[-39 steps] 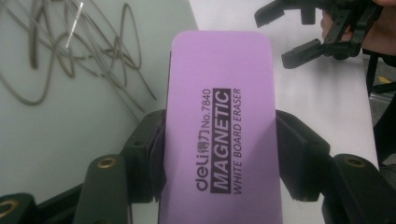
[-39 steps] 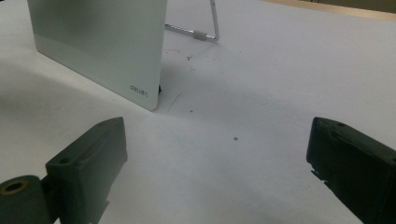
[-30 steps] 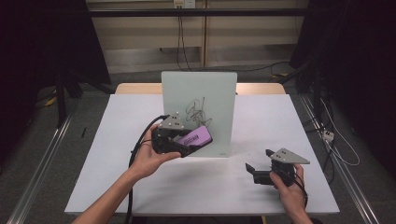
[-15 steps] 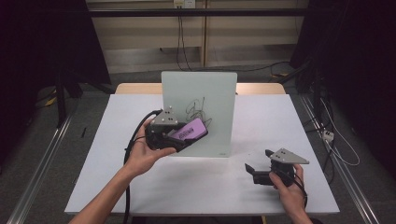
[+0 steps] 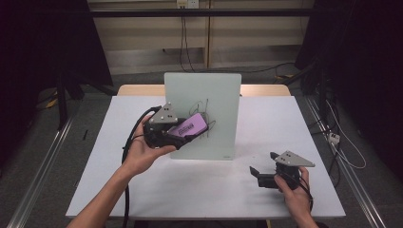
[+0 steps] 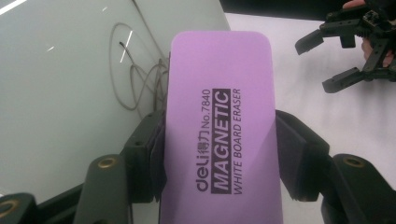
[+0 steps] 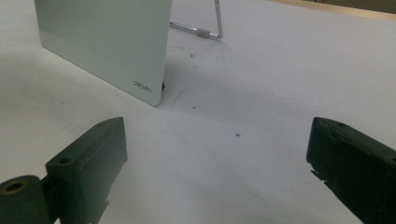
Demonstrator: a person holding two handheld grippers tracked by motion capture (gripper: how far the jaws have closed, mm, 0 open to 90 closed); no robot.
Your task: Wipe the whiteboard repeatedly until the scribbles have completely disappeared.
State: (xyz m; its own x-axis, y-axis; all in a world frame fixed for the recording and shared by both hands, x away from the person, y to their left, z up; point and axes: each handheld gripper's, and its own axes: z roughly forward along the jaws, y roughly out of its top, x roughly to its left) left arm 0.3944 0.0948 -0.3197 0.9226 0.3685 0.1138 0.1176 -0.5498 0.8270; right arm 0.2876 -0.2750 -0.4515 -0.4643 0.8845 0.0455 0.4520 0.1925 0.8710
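A: Two tools are in hand. What is each one doing?

B: The left tool (image 5: 183, 130) is clamped on a purple eraser (image 6: 219, 126), its pads pressed against the eraser's long edges. The right tool (image 5: 266, 173) has its jaws spread wide with nothing between them, low over the white surface (image 5: 266, 118).

A: Where does the eraser sit relative to the left tool?

B: It sticks out forward from between the jaws, printed face toward that tool's camera, with its far rounded end up at the whiteboard (image 5: 209, 95).

A: And beyond the eraser?

B: Just past its far end are dark scribbles (image 6: 135, 74) on the board's pale face. I cannot tell whether the eraser touches the board.

A: What lies ahead of the right tool?

B: Bare surface first, then the board's lower corner, standing upright, with a metal support leg (image 7: 210, 28) behind it. In the left gripper view the right tool appears farther off, to the side of the eraser.
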